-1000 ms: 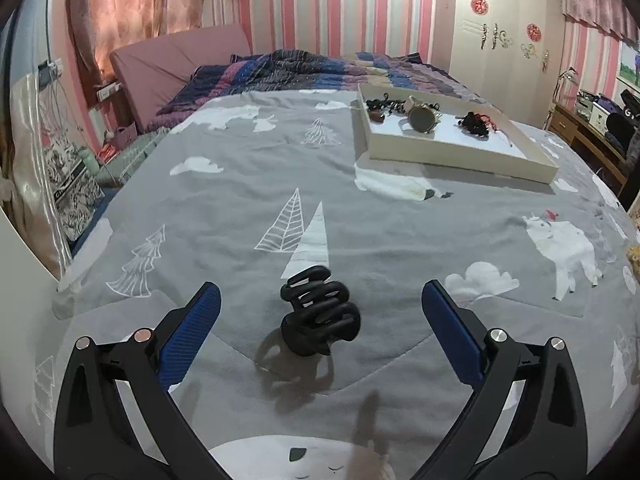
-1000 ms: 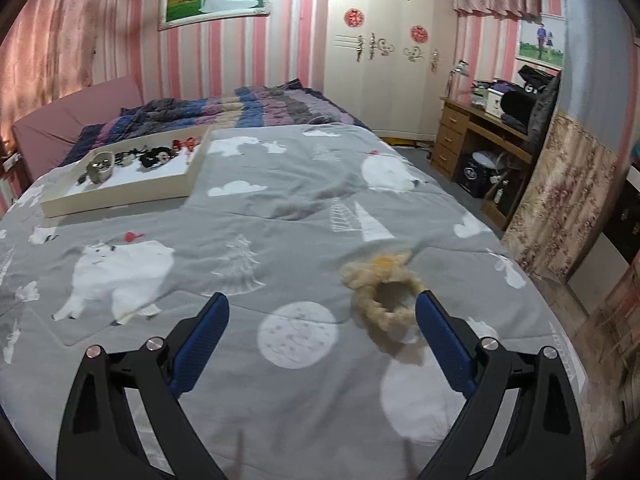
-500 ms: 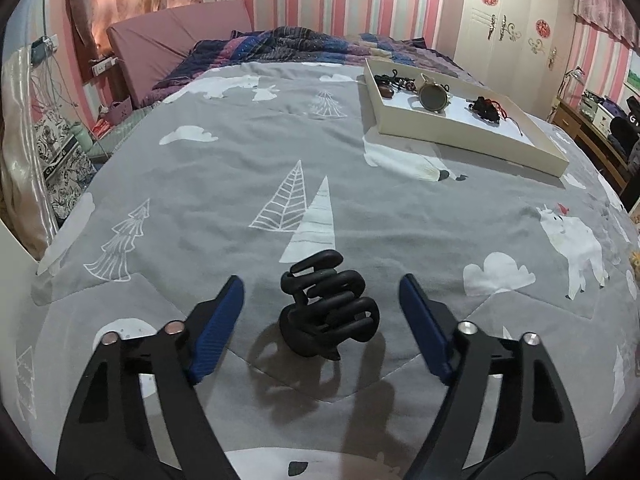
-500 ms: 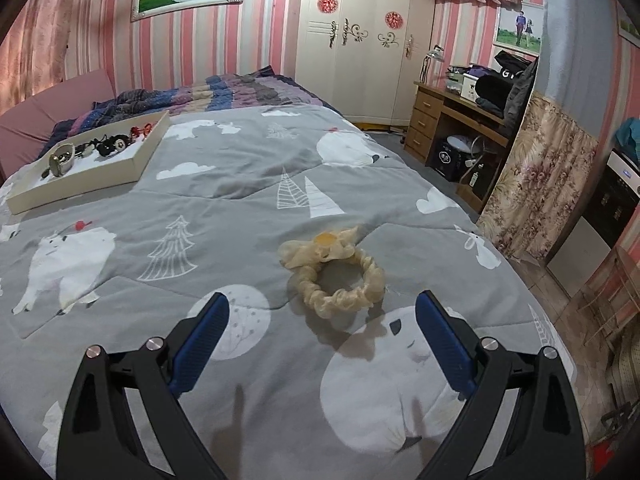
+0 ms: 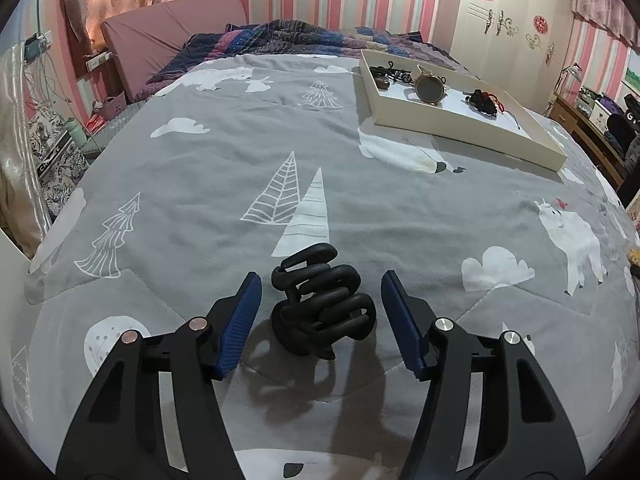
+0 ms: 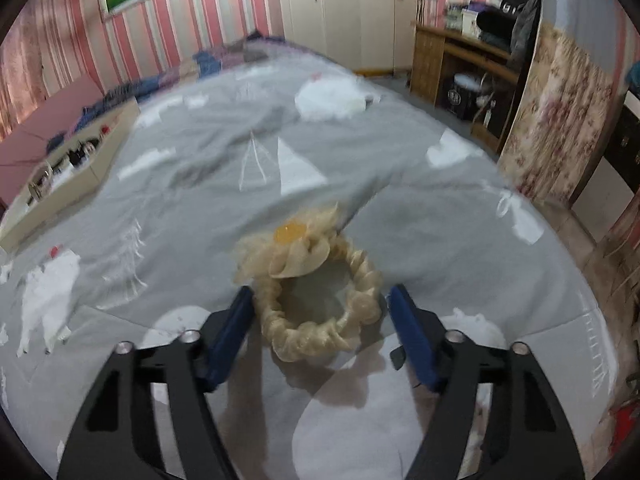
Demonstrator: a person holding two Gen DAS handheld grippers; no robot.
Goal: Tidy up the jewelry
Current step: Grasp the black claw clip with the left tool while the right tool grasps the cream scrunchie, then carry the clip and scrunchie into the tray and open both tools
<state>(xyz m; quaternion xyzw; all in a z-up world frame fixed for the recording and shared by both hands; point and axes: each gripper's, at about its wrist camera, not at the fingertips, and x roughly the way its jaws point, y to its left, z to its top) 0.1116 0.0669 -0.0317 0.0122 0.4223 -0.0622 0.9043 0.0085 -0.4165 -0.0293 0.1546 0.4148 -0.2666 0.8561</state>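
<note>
A black claw hair clip stands on the grey patterned bedspread, between the blue pads of my left gripper. Its jaws are closing, and a small gap shows on each side of the clip. In the right wrist view a cream scrunchie with a yellow-centred flower lies flat on the bedspread. My right gripper straddles it with its jaws closing; the pads reach its sides without visibly squeezing it. A cream tray holding several dark trinkets and a round gold-rimmed piece sits farther up the bed.
The same tray shows at the far left of the right wrist view. A rumpled dark quilt lies at the bed's head. A wooden desk and a floral cloth stand beyond the bed's right edge.
The left jaws have narrowed around the black clip. The right gripper has moved forward and down over the scrunchie, and its jaws have narrowed to the scrunchie's sides.
</note>
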